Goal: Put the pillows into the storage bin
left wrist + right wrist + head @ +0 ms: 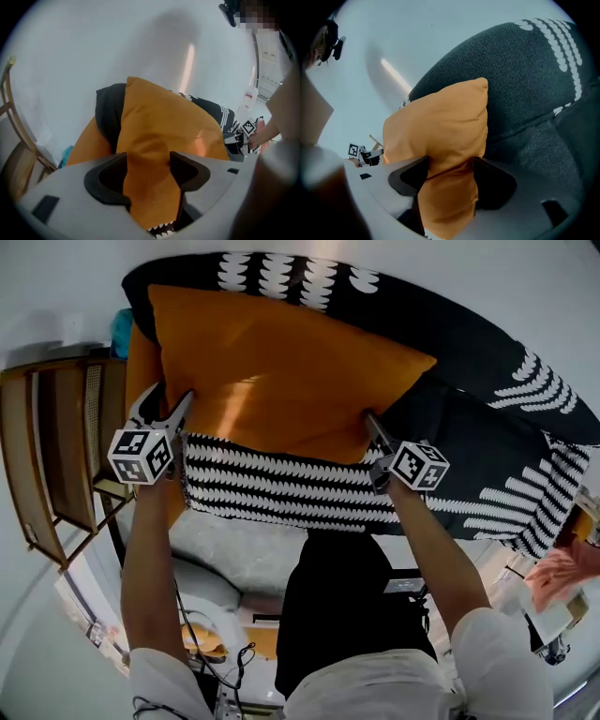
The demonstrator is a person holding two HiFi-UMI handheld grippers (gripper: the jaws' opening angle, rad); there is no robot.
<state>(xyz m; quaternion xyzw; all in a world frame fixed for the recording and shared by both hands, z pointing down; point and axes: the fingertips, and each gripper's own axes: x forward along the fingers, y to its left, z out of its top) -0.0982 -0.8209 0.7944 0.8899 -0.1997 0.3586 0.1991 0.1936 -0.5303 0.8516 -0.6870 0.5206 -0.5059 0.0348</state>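
Pillow (281, 371), orange, sits tilted at the open top of the storage bin (281, 491), with its lower edge along the bin's front wall. Left claw (147, 164) and right claw (450, 168) are both released: jaws spread, a pillow corner loose between the pads of each. Only the head view shows the bin's patterned front wall and the wooden rack (56, 456) left of the bin. Only the left claw view shows dark cloth tucked behind the pillow. Bare wall beyond the bin, open room above it.
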